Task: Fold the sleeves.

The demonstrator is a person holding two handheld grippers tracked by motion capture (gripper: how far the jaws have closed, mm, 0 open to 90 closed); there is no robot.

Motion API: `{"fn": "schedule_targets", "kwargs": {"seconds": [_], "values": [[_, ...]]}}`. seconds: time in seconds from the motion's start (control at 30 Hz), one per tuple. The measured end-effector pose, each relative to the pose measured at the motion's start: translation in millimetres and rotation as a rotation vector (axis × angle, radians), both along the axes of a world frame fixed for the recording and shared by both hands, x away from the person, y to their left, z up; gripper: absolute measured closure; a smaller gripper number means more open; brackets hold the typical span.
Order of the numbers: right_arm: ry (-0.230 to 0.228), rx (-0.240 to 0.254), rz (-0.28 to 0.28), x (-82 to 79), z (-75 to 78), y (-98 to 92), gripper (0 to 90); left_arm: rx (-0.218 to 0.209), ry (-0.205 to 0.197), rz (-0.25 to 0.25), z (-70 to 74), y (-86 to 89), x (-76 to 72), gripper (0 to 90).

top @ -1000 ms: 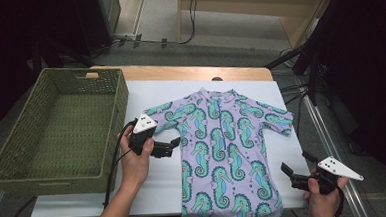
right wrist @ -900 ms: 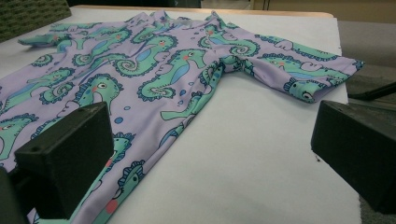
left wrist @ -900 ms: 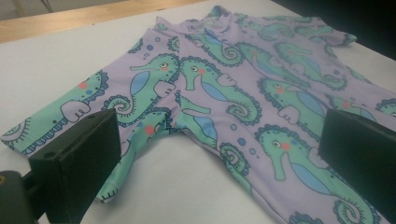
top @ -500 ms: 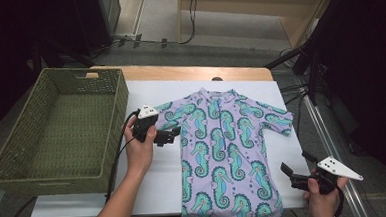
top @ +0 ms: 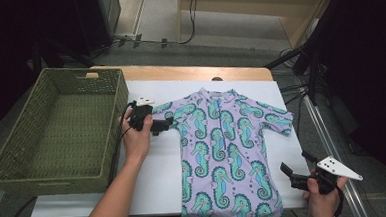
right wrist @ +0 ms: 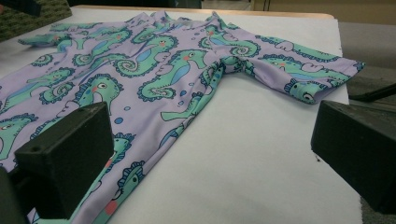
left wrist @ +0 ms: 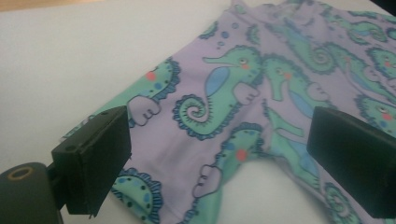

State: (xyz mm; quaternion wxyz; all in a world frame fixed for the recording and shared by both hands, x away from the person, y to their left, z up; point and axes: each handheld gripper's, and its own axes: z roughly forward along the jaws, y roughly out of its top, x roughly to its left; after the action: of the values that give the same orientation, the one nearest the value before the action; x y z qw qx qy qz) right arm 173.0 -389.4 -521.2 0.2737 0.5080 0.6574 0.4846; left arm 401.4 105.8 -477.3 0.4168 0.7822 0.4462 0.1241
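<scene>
A lilac child's shirt (top: 228, 146) printed with green seahorses lies flat, front up, on a white sheet. My left gripper (top: 168, 124) reaches its left sleeve (top: 177, 113) from the side. In the left gripper view the sleeve (left wrist: 187, 135) lies between and under the jaws of the left gripper (left wrist: 219, 149). Those jaws have just been closing a little but still stand wide, their pads off the cloth. My right gripper (top: 295, 164) hovers open at the front right, beside the shirt's hem. In the right gripper view the right gripper (right wrist: 210, 158) holds nothing between its jaws, with the shirt (right wrist: 154, 60) ahead.
A deep green woven basket (top: 116, 137) stands at the left edge of the white sheet (top: 150, 191), close behind my left hand. A wooden table edge (top: 194, 72) runs along the back. Cables and dark stands lie on the floor beyond and to the right.
My left hand has moved away from the person, along the basket, up to the shirt's left sleeve. The right hand has kept still.
</scene>
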Motion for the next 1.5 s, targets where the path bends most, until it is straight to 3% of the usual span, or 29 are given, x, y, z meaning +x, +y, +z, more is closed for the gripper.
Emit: {"fn": "schedule_targets", "kwargs": {"seconds": [0.2,0.27,0.43,0.57,0.7,0.77,0.9,1.07,1.3,1.4,1.5], "values": [[-0.001,0.0,-0.001,0.0,0.0,0.1,0.0,0.021,0.022,0.065,-11.7,4.8,9.0,10.1],[0.0,0.0,0.001,0.1,-0.1,-0.1,0.0,0.06,0.02,0.08,-15.2,4.7,10.5,10.8],[0.0,0.0,0.0,0.3,-0.1,0.1,0.0,0.086,0.04,0.107,-22.9,3.0,13.9,12.4],[0.001,-0.003,-0.002,0.4,-0.2,0.3,0.0,0.088,0.064,0.132,-26.5,0.6,16.1,13.6],[0.002,-0.003,-0.003,0.4,-0.2,0.4,0.0,0.074,0.064,0.146,-27.4,0.3,17.3,13.8],[0.003,-0.003,-0.006,0.6,-0.3,0.6,0.0,0.092,0.061,0.164,-27.5,-0.7,17.7,15.6],[0.006,-0.007,-0.007,1.1,-0.4,1.1,0.0,0.176,0.034,0.217,-26.5,-6.3,16.0,31.8],[0.01,-0.016,-0.008,1.5,-0.5,2.1,0.0,0.242,-0.002,0.219,-26.4,-9.9,11.9,51.6],[0.01,-0.025,-0.006,1.8,-0.7,2.7,0.0,0.206,0.011,0.186,-25.9,-11.3,10.6,82.6],[0.009,-0.024,-0.006,1.7,-0.8,2.7,0.0,0.182,0.019,0.169,-25.4,-7.1,11.9,86.3],[0.009,-0.024,-0.006,1.6,-0.8,2.6,0.0,0.157,0.013,0.188,-23.8,-3.9,12.5,86.6]]}}
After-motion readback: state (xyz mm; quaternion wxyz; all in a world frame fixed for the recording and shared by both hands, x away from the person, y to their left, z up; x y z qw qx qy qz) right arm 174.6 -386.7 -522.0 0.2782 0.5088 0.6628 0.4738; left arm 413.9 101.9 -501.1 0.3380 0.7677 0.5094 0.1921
